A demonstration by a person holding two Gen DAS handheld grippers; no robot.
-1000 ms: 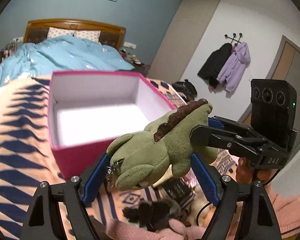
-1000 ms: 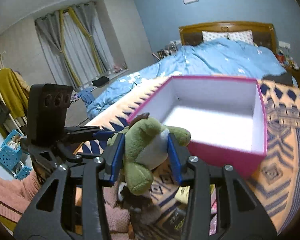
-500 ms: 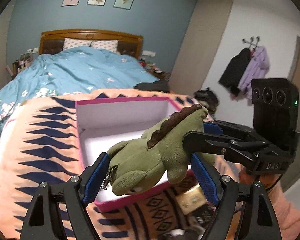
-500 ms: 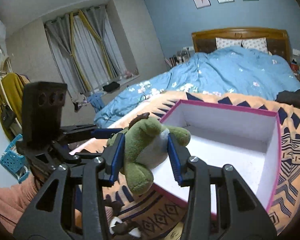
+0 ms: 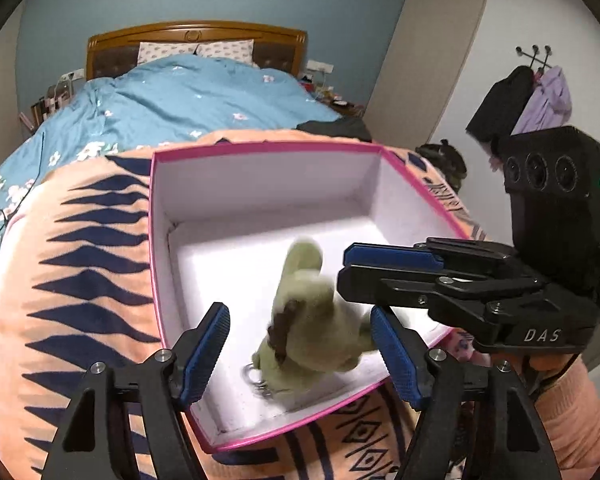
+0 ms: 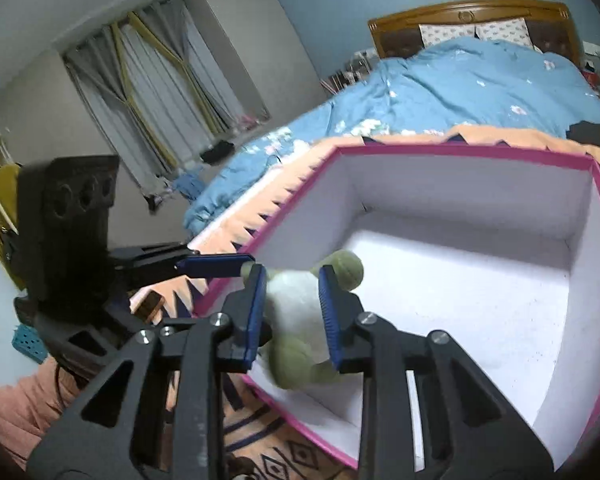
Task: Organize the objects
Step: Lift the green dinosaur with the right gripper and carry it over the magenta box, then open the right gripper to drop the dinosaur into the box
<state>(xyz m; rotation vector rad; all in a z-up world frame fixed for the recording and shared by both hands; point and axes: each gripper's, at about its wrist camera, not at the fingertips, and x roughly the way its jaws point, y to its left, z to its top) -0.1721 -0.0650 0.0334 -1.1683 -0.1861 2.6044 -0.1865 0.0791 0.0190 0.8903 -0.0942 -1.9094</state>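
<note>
A green plush dinosaur with a brown back ridge is blurred and low inside the pink box with white walls, near its front edge. My left gripper is open, its blue pads clear of the toy on both sides. In the right wrist view the toy sits between the pads of my right gripper, belly up; the pads stand at its sides and I cannot tell if they still press it. The box lies below it.
The box rests on an orange blanket with dark blue zigzags. A blue duvet and wooden headboard lie beyond. Small items lie on the blanket by the box's near corner. Coats hang on the right wall.
Both grippers moved over the box. My left gripper opened and let go of the dinosaur, which dropped down into the box and is blurred with motion.
</note>
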